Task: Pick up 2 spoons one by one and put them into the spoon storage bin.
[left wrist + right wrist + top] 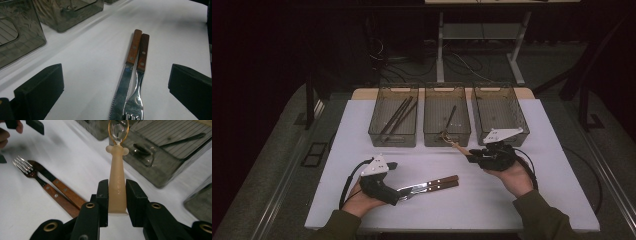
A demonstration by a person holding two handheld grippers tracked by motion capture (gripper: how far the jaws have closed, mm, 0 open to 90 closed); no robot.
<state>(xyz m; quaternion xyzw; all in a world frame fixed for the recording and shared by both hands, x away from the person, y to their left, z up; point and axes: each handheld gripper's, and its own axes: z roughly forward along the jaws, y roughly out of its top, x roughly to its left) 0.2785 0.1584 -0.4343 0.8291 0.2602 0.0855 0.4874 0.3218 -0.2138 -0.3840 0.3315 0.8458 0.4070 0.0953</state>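
My right gripper [473,158] [117,188] is shut on the beige handle of a small spoon [455,145] [117,180]. The spoon's golden bowl points toward the front wall of the middle bin [447,134]. A knife [428,183] [125,85] and a fork [432,189] [139,75], both with brown wooden handles, lie side by side on the white table. My left gripper [400,194] [116,73] stands open just above their metal ends, one jaw on each side, touching neither. The knife [63,188] and fork [32,173] lie to the left in the right gripper view.
Three smoky clear bins stand in a row at the back of the white table [362,125]: the left bin [393,135] holds dark chopsticks, the middle one a dark utensil [175,141], and the right bin [507,131] stands behind my right gripper. Table legs and cables lie beyond.
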